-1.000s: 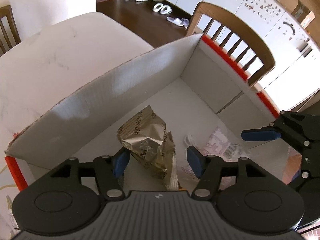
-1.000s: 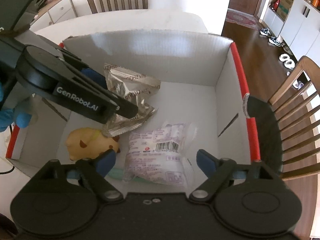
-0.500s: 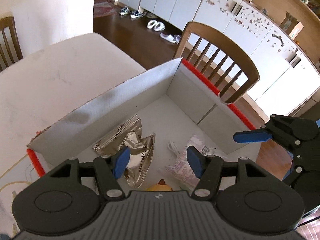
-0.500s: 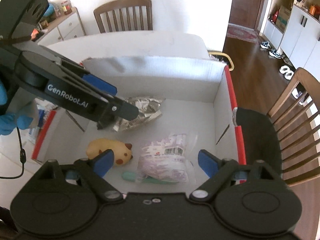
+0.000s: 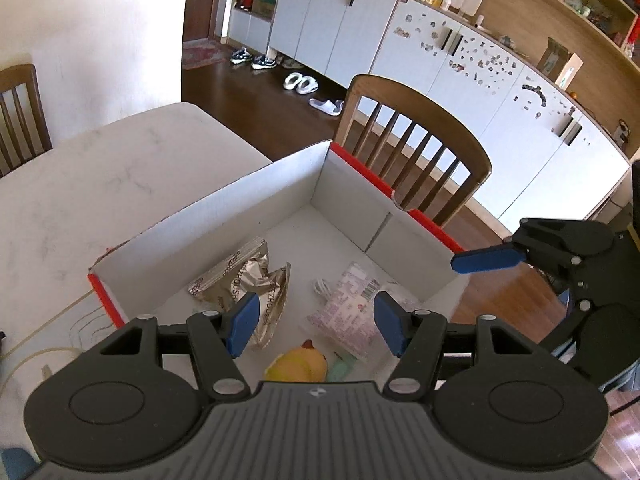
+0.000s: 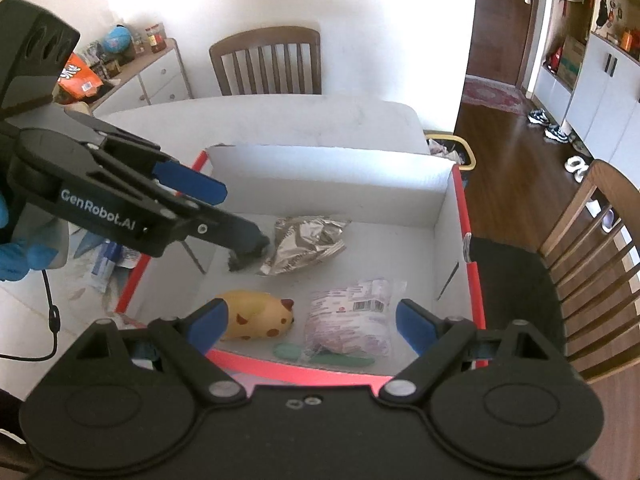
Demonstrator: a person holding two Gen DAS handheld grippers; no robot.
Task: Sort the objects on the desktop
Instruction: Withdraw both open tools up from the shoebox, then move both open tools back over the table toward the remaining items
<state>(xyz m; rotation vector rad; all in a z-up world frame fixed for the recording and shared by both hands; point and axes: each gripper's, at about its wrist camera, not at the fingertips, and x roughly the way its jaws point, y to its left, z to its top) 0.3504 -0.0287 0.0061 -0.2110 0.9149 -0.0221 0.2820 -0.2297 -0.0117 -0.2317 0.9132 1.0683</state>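
Inside the white box point(image 6: 328, 184) on the tabletop point(image 5: 100, 184) we see a foil packet point(image 6: 308, 240), yellow toy point(image 6: 256, 320) and pink bag point(image 6: 348, 324); our left gripper point(image 5: 316, 322) and right gripper point(image 6: 312, 326) hover above, fingers apart, empty.

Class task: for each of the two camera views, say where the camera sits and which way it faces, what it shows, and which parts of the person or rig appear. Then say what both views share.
Left wrist: sits on the left gripper, facing down into the box; the right gripper shows at right.
Right wrist: sits on the right gripper, facing down into the box; the left gripper and a blue glove show at left.
Shared: box, foil bag, yellow toy, pink packet.
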